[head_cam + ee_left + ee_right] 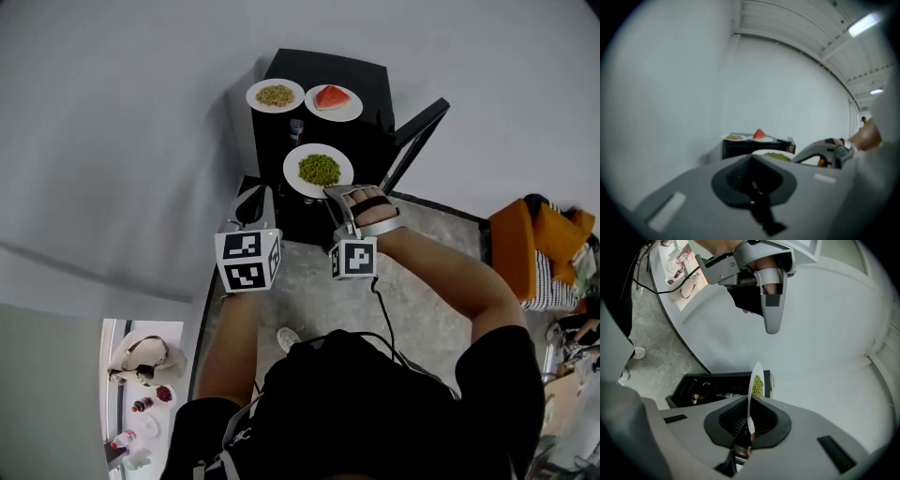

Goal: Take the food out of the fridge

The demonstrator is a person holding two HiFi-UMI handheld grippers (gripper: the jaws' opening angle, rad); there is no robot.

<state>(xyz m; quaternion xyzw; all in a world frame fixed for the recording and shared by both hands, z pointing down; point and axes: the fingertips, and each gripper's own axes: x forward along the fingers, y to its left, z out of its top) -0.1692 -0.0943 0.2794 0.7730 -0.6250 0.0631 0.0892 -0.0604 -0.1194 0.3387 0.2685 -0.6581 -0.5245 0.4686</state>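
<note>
Before the black fridge (373,86), its door (418,134) swung open at the right, right gripper (330,193) (749,426) clamps the rim of the plate of green food (319,171) (756,380), held in the air; left gripper (251,202) (754,190) clenched, empty, just beside; watermelon plate (333,101) and plate of yellowish food (275,96) crowd the fridge top, side by side.
</note>
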